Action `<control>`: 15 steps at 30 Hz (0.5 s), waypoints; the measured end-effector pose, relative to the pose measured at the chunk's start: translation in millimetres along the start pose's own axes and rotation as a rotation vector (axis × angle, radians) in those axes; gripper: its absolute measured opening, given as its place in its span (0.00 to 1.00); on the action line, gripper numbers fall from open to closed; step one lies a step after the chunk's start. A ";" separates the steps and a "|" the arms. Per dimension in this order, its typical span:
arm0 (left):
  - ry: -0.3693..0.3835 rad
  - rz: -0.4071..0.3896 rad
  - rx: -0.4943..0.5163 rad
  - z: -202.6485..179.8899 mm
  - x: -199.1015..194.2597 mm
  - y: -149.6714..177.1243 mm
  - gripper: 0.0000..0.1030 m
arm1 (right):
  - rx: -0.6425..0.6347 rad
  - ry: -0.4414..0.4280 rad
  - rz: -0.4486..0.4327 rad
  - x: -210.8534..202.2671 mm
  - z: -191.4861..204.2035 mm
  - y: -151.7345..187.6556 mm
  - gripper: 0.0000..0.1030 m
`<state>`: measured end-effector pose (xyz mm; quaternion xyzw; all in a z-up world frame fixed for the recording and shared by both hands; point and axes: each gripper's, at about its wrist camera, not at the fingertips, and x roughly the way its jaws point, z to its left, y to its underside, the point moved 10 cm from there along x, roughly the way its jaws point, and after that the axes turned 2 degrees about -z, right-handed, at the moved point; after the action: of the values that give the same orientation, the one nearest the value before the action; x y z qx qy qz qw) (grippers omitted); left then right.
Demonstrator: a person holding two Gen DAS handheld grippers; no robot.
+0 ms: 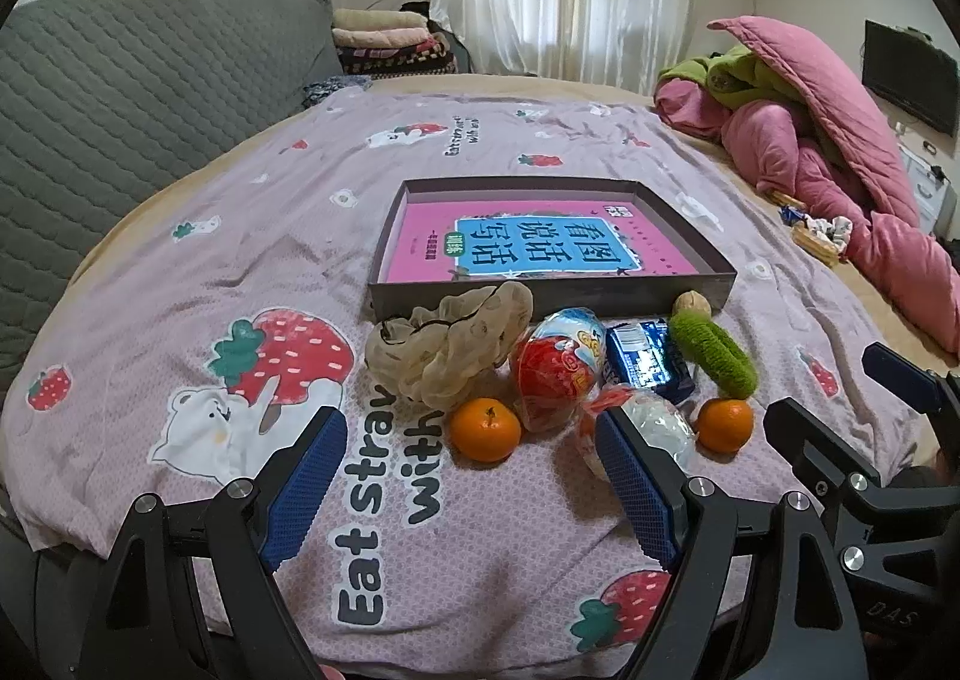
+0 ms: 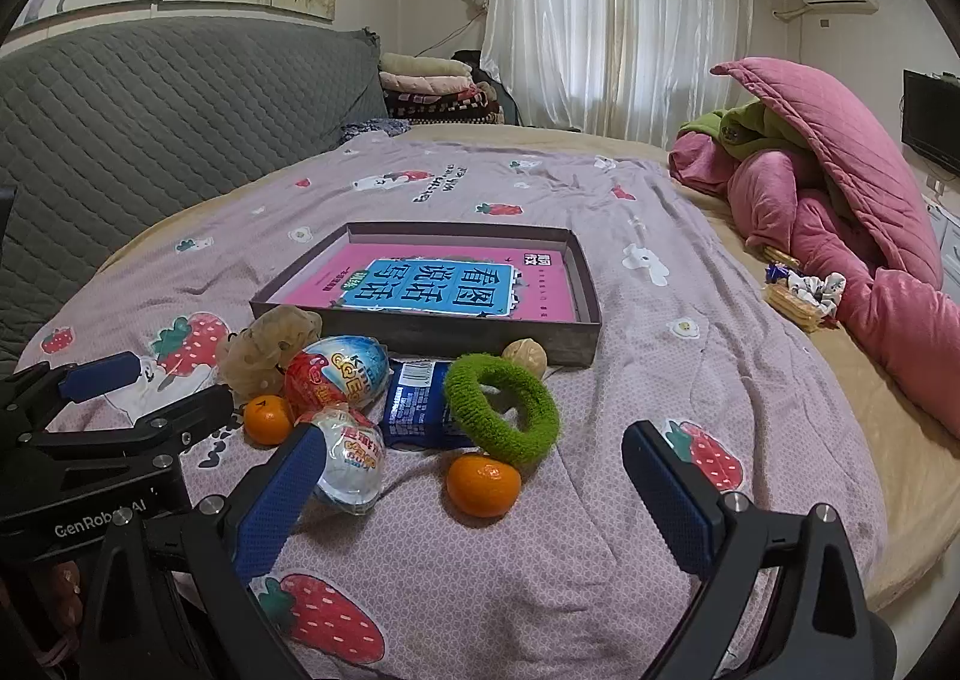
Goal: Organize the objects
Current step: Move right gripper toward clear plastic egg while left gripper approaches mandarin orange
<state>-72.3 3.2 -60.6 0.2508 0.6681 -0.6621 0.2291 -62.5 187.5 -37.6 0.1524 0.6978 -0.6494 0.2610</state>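
Note:
A shallow dark box [image 1: 552, 293] [image 2: 420, 335] holding a pink book [image 1: 534, 242] [image 2: 432, 284] lies on the bed. In front of it sit a beige scrunchie [image 1: 444, 344] [image 2: 270, 344], two wrapped toy eggs [image 1: 558, 362] [image 2: 351, 461], a blue packet [image 1: 645, 359] [image 2: 414, 404], a green hair tie [image 1: 714, 353] [image 2: 504, 410], a walnut [image 1: 691, 303] [image 2: 525, 357] and two tangerines [image 1: 485, 429] [image 2: 483, 485]. My left gripper [image 1: 468, 476] is open, just short of the left tangerine. My right gripper [image 2: 474, 500] is open around the right tangerine.
The bedsheet [image 1: 180, 260] is pink with strawberry prints. A grey quilted headboard [image 1: 120, 98] stands at the left. A pink quilt heap [image 1: 840, 170] [image 2: 840, 212] and small snacks [image 2: 798, 290] lie at the right. The bed edge is near me.

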 end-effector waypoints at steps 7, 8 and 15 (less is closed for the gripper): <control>0.007 0.000 -0.002 -1.1 -1.1 0.0 0.83 | 0.000 0.000 -0.005 -2.5 -0.5 -0.1 0.97; 0.006 -0.002 -0.001 -1.3 -1.7 -0.1 0.83 | 0.000 -0.001 -0.006 -2.5 -0.4 -0.2 0.97; 0.007 0.000 0.000 -3.0 -3.6 0.8 0.83 | 0.001 -0.001 -0.010 -4.0 -0.8 -1.3 0.97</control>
<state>-68.9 6.0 -58.9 0.2527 0.6690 -0.6612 0.2268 -60.1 188.7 -34.3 0.1488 0.6981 -0.6511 0.2580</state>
